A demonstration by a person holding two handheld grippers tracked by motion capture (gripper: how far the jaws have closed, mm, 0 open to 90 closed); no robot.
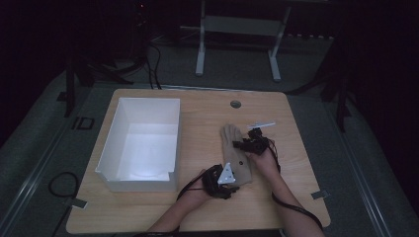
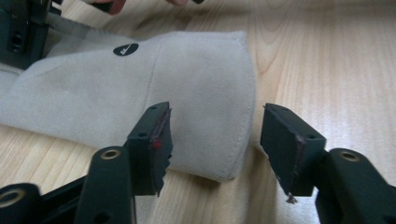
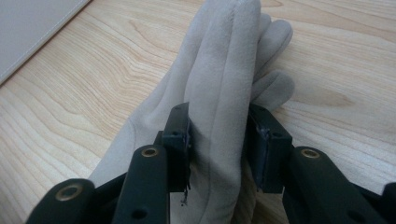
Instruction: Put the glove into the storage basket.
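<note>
A beige-grey glove (image 1: 236, 153) is showing a small black oval badge (image 2: 125, 49) with a pale mark near its cuff. The table (image 1: 197, 207) is showing light wood with wavy brown grain lines. The box (image 1: 141, 143) is glowing plain white inside and out. The left gripper (image 2: 212, 142) is showing matte black, with brass-coloured rings at its screw holes and a red dot on one pad. The right gripper (image 3: 219, 140) is showing the same black and brass. A grey plate (image 1: 227, 174) is sitting pale against black. The floor (image 1: 375, 163) is looking dull grey.
</note>
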